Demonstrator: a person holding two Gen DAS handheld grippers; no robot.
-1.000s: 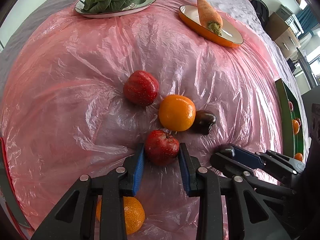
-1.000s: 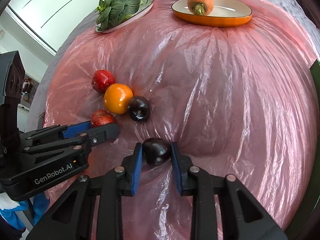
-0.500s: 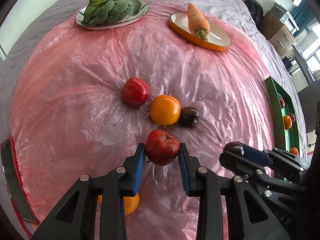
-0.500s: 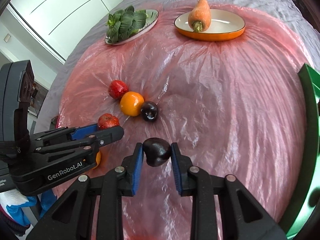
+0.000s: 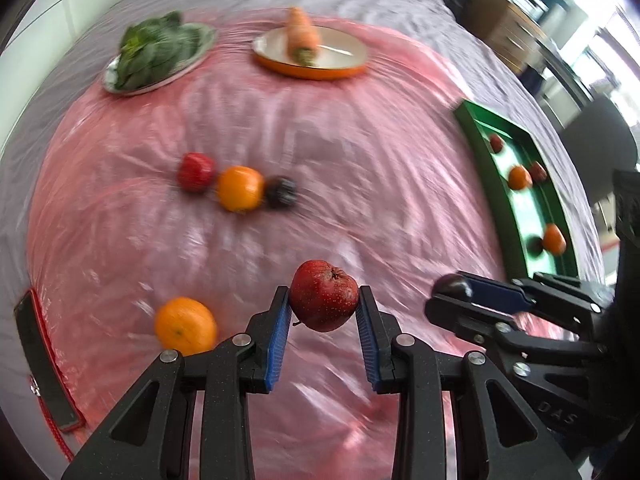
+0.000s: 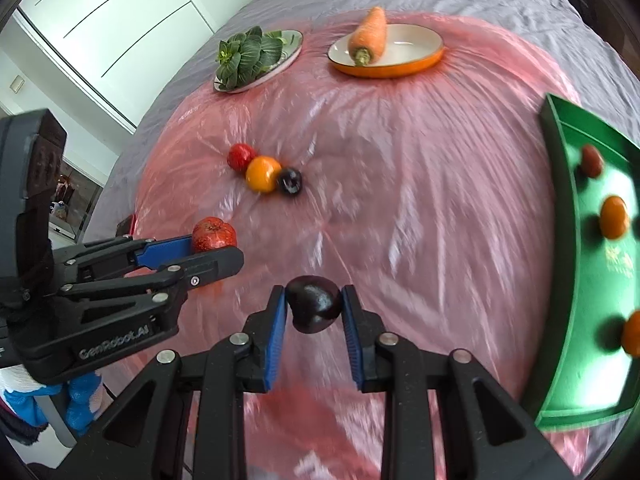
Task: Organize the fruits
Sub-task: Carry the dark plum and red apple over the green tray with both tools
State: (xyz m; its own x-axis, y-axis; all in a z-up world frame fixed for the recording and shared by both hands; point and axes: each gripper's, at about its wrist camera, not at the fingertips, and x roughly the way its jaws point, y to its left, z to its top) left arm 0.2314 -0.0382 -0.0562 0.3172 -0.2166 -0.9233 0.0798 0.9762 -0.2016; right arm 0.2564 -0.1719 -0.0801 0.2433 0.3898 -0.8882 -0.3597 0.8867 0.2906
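Note:
My left gripper (image 5: 323, 304) is shut on a red apple (image 5: 324, 300), held clear above the pink plastic sheet. My right gripper (image 6: 313, 308) is shut on a dark plum (image 6: 314, 309), also lifted off the sheet. In the left wrist view the right gripper (image 5: 452, 292) shows at the right with the plum (image 5: 451, 285) at its tip. On the sheet lie a red apple (image 5: 196, 172), an orange (image 5: 240, 188) and a dark plum (image 5: 282, 197) in a row, and another orange (image 5: 185, 325) nearer. A green tray (image 6: 568, 208) at the right holds several small fruits.
At the far side a plate of leafy greens (image 6: 256, 60) and an orange-rimmed dish (image 6: 424, 58) with a carrot (image 6: 370, 36) stand on the grey cloth. A dark flat object with a red cord (image 5: 38, 364) lies at the left edge.
Both grippers have risen off the sheet with their fruits and shifted toward the right, so the green tray comes further into view. The fruits left on the sheet have not moved.

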